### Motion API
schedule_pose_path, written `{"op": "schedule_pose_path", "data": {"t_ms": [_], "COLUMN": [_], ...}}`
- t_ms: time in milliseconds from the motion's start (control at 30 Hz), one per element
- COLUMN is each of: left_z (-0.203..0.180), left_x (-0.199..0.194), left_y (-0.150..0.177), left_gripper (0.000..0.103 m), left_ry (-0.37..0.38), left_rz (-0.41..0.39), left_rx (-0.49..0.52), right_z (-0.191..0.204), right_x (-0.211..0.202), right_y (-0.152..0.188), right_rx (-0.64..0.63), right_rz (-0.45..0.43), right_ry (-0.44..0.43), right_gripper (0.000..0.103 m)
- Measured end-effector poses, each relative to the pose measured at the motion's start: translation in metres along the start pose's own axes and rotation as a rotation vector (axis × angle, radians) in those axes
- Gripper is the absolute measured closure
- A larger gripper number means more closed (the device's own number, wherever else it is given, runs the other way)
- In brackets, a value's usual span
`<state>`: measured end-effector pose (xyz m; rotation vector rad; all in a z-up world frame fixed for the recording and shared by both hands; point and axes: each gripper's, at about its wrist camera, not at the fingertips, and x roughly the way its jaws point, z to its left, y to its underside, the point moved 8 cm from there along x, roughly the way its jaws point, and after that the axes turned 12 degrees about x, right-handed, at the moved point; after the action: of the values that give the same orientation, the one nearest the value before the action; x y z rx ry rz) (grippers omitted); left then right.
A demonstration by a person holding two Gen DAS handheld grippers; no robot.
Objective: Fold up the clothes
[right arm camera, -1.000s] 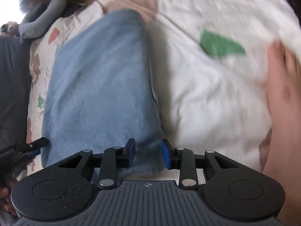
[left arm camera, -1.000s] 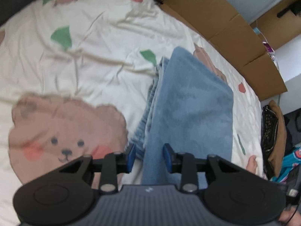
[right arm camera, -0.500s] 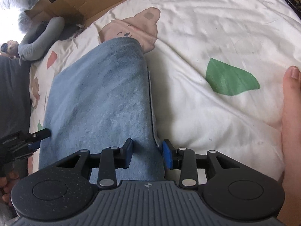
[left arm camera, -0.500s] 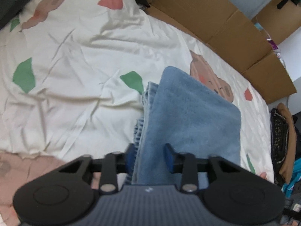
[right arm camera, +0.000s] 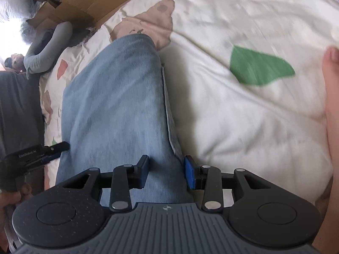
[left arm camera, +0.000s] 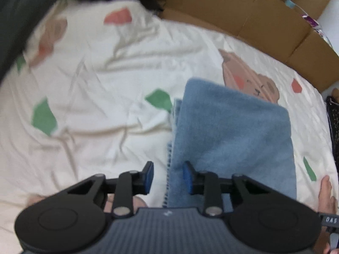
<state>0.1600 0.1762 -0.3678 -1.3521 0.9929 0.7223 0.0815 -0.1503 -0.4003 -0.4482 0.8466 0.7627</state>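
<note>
A folded blue garment (left arm camera: 231,135) lies lengthwise on the cream bedsheet (left arm camera: 101,97) printed with bears and coloured patches. My left gripper (left arm camera: 167,176) straddles the garment's near left edge. Its jaws are opening: the layered edge sits between them, close to the right pad, and the left pad stands clear over the sheet. In the right wrist view the same garment (right arm camera: 114,105) runs away from my right gripper (right arm camera: 166,173), whose jaws stand apart around the near right corner without visibly pressing it. The left gripper (right arm camera: 61,147) shows at that view's left edge.
Flattened cardboard (left arm camera: 243,12) lines the far side of the bed. A grey garment (right arm camera: 46,48) and dark clothes (left arm camera: 333,127) lie beside it. A person's hand (right arm camera: 332,110) rests on the sheet to the right of the right gripper.
The left gripper has slid along the bed and rolled, so the large bear print has left its view. Its jaws closed in on the garment's edge, then widened slightly. The right gripper dipped a little.
</note>
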Motion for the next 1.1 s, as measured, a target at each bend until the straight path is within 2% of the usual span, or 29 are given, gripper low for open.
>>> {"op": "schedule_pose_path", "data": {"t_ms": [100, 200, 300, 367, 433, 500, 667, 867, 933, 1000, 1100], "left_z": [-0.013, -0.04, -0.069, -0.079, -0.082, -0.083, -0.082, -0.084, -0.085, -0.087, -0.089], "left_x": [-0.012, -0.01, 0.007, 0.026, 0.041, 0.048, 0.053, 0.043, 0.036, 0.028, 0.012], "left_y": [-0.012, -0.023, -0.019, -0.009, -0.002, -0.001, -0.005, -0.001, 0.004, 0.01, 0.022], "left_gripper": [0.072, 0.072, 0.071, 0.071, 0.07, 0.067, 0.067, 0.069, 0.071, 0.071, 0.074], "left_ry": [0.04, 0.075, 0.094, 0.068, 0.044, 0.038, 0.04, 0.019, 0.028, 0.046, 0.087], "left_rz": [-0.05, -0.058, -0.012, 0.045, 0.081, 0.085, 0.111, 0.104, 0.104, 0.103, 0.095], "left_rx": [0.033, 0.132, 0.232, 0.303, 0.338, 0.358, 0.346, 0.348, 0.346, 0.335, 0.311], "right_z": [-0.004, -0.006, -0.009, -0.011, -0.012, -0.011, -0.017, -0.014, -0.011, -0.007, 0.001], "right_x": [-0.003, -0.004, -0.003, -0.004, -0.008, -0.011, -0.017, -0.022, -0.025, -0.028, -0.035], "right_y": [0.006, 0.008, 0.01, 0.012, 0.016, 0.021, 0.035, 0.048, 0.051, 0.054, 0.051], "right_rx": [0.017, 0.03, 0.05, 0.061, 0.05, 0.016, -0.032, -0.082, -0.114, -0.139, -0.14], "right_rz": [0.0, 0.001, -0.002, 0.003, 0.011, 0.022, 0.06, 0.07, 0.089, 0.105, 0.087], "right_ry": [-0.02, -0.038, -0.055, -0.062, -0.052, -0.031, 0.008, 0.058, 0.083, 0.102, 0.1], "right_gripper": [0.066, 0.066, 0.066, 0.066, 0.066, 0.066, 0.069, 0.07, 0.072, 0.079, 0.085]}}
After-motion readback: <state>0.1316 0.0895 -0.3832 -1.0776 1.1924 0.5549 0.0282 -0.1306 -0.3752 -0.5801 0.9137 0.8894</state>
